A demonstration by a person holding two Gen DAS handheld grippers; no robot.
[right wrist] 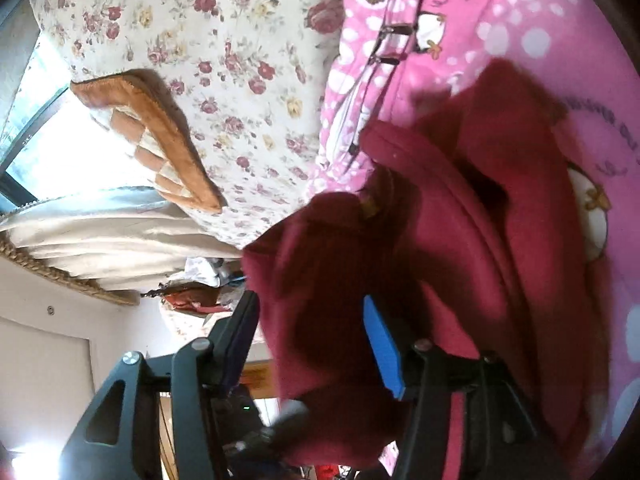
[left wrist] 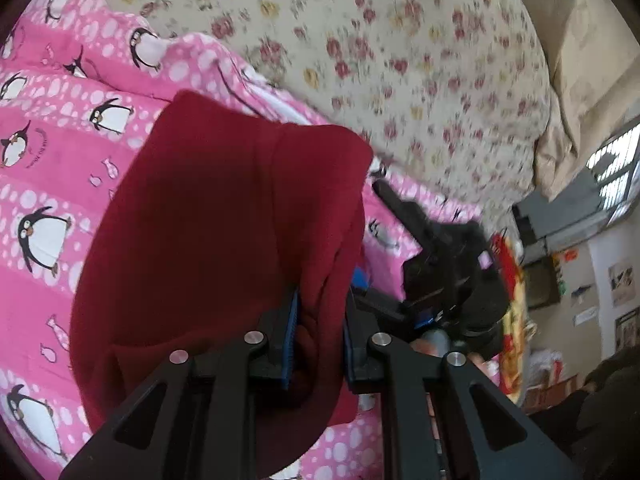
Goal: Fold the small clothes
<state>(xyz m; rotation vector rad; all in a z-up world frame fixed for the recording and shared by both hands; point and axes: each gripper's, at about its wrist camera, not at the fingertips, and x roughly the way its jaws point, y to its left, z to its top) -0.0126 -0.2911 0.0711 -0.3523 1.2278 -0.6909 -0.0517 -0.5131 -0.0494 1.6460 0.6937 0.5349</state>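
A dark red garment (left wrist: 224,216) hangs lifted over a pink penguin-print blanket (left wrist: 52,148). My left gripper (left wrist: 320,328) is shut on a bunched fold of the red garment, its blue pads pressed on the cloth. In the right wrist view the same red garment (right wrist: 460,240) drapes between the fingers of my right gripper (right wrist: 308,340). Its jaws stand fairly wide, with thick cloth filling the gap; the blue pad (right wrist: 382,348) touches the fabric. The right gripper's body also shows in the left wrist view (left wrist: 448,276), close beside the garment.
A floral bedspread (left wrist: 380,48) covers the bed beyond the pink blanket (right wrist: 560,40). An orange-brown cushion (right wrist: 160,132) lies on the bedspread (right wrist: 224,40). A window (right wrist: 80,148) and beige curtain (left wrist: 584,80) stand past the bed edge, with room clutter below.
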